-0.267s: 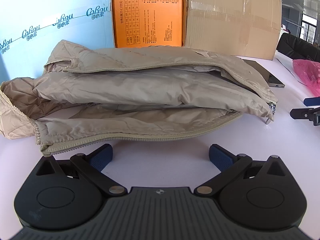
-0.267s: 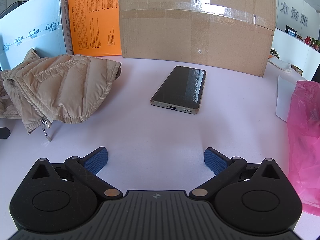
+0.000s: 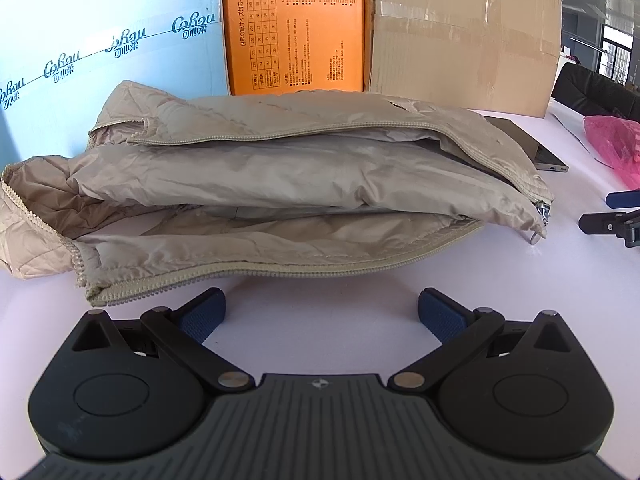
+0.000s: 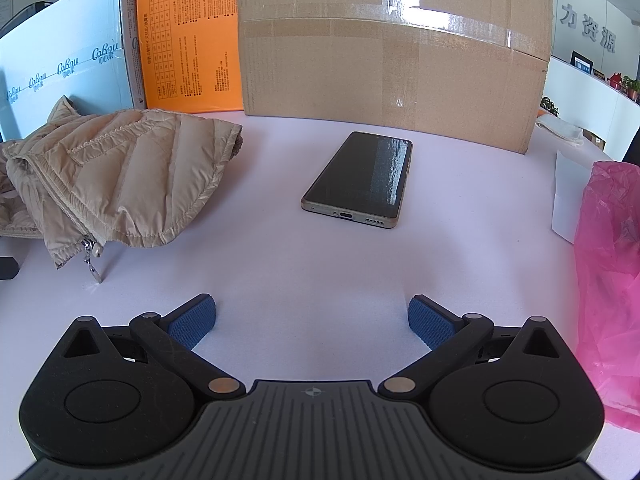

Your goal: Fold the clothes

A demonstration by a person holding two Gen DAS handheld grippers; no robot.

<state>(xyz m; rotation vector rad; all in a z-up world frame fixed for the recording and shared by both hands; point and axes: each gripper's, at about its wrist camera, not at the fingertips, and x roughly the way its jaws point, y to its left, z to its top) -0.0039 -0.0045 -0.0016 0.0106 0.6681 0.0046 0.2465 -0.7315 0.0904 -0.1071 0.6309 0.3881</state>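
A beige quilted jacket [image 3: 280, 184] lies folded lengthwise in layers on the white table [image 3: 320, 300], zipper edges facing me. My left gripper [image 3: 322, 312] is open and empty, just in front of the jacket's near zipper edge. In the right wrist view the jacket's right end [image 4: 120, 184] with its zipper pull lies at the left. My right gripper [image 4: 312, 320] is open and empty over bare table, to the right of the jacket. Its fingers also show at the right edge of the left wrist view [image 3: 612, 222].
A smartphone [image 4: 360, 180] lies screen up beyond the right gripper. A pink plastic bag [image 4: 612, 272] and a white paper sit at the right. A blue box [image 3: 100, 48], an orange box [image 3: 296, 24] and a cardboard box [image 4: 392, 52] line the back.
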